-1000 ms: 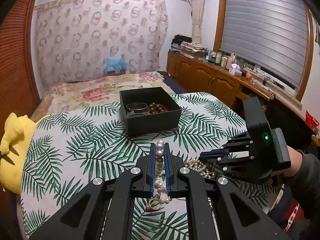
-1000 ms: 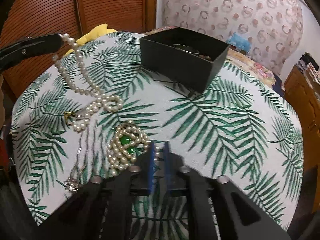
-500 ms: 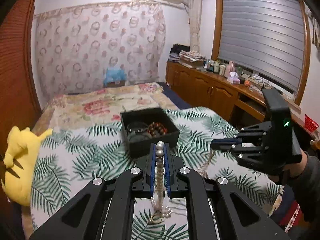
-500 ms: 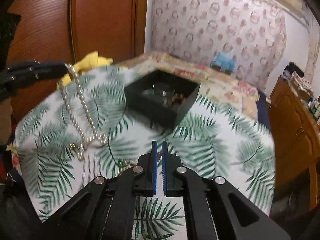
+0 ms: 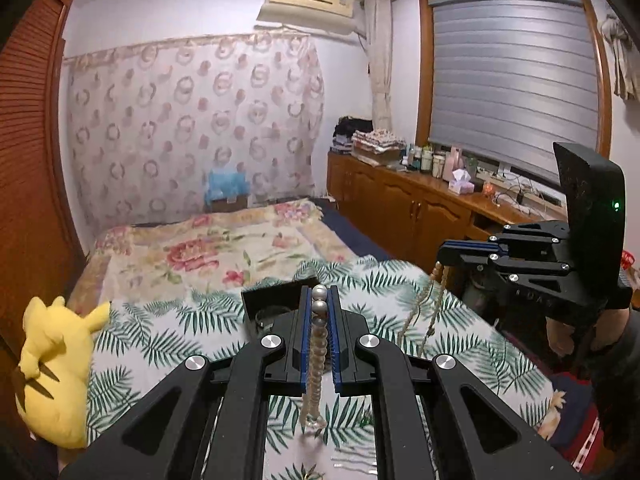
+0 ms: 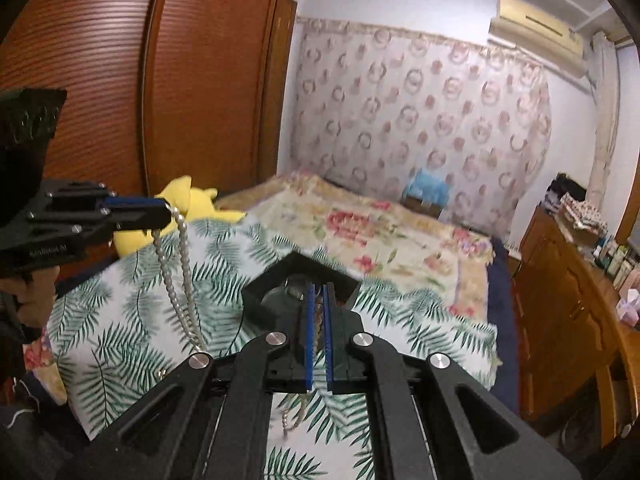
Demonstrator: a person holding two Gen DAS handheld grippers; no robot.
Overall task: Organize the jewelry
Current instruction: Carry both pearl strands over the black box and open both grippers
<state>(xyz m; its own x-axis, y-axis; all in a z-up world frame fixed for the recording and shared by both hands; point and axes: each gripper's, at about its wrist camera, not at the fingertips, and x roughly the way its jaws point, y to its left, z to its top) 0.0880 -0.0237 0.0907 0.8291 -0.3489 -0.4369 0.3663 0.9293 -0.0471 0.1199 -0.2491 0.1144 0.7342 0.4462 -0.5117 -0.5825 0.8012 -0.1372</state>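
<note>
Pearl necklace (image 5: 318, 344) — clamped in left gripper (image 5: 319, 300), strand hanging straight down below the jaws. Second pearl strand (image 5: 424, 308) — pinched by right gripper (image 6: 318, 300), dangling likewise. Black box (image 6: 272, 292) just ahead of and beneath both, nearly equidistant.

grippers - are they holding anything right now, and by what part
Yes, both. The left gripper pinches the top of a hanging pearl necklace; the right gripper pinches the top of a smaller pearl strand.
</note>
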